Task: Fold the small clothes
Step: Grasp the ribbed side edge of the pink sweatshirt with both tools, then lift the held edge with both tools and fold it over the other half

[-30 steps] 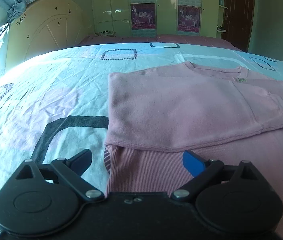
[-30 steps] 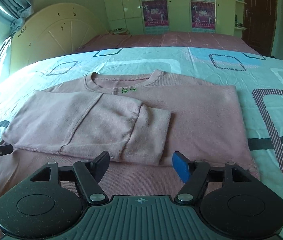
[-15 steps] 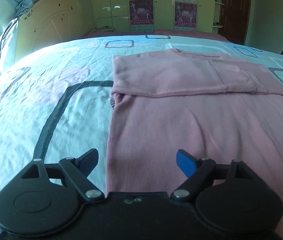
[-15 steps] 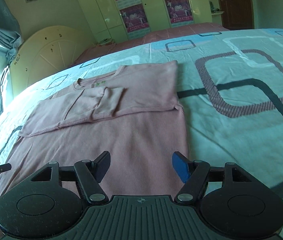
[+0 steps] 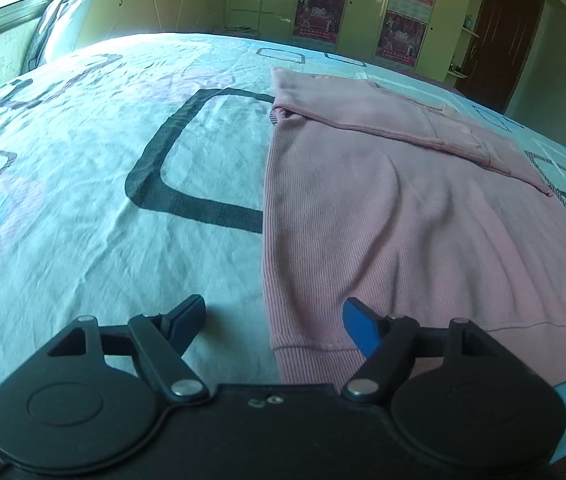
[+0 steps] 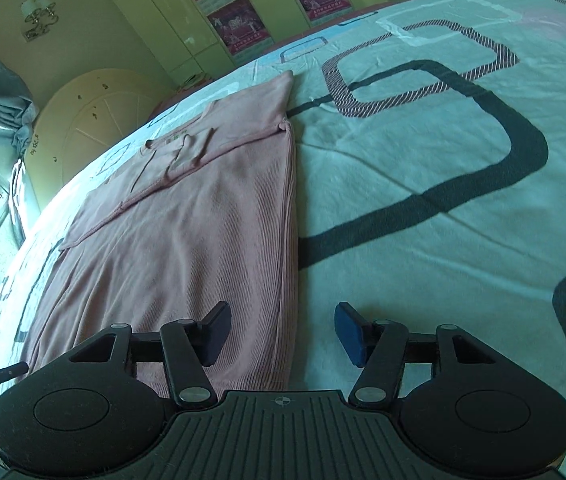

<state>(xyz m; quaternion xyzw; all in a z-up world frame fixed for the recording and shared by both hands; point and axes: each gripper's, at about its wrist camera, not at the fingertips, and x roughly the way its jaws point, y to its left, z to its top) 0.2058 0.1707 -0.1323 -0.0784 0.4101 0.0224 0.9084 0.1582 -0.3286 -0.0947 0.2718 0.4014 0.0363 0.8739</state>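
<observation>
Left wrist: both jaws narrower than before yet apart, now astride pink sweater's (image 5: 403,216) hem corners.

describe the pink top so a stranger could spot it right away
Start at the big bed with the pale sheet printed with dark rounded squares. Lying flat on it is the pink ribbed sweater, sleeves folded across its chest. It is the only garment and the only pink thing on the sheet.

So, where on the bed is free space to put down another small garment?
Bare bedsheet lies along the left edge of the pink sweater, out toward the headboard. More lies right of the sweater's other edge, seen from the right wrist. The middle is taken: the sweater lies flat, sleeves folded across its chest.
</observation>
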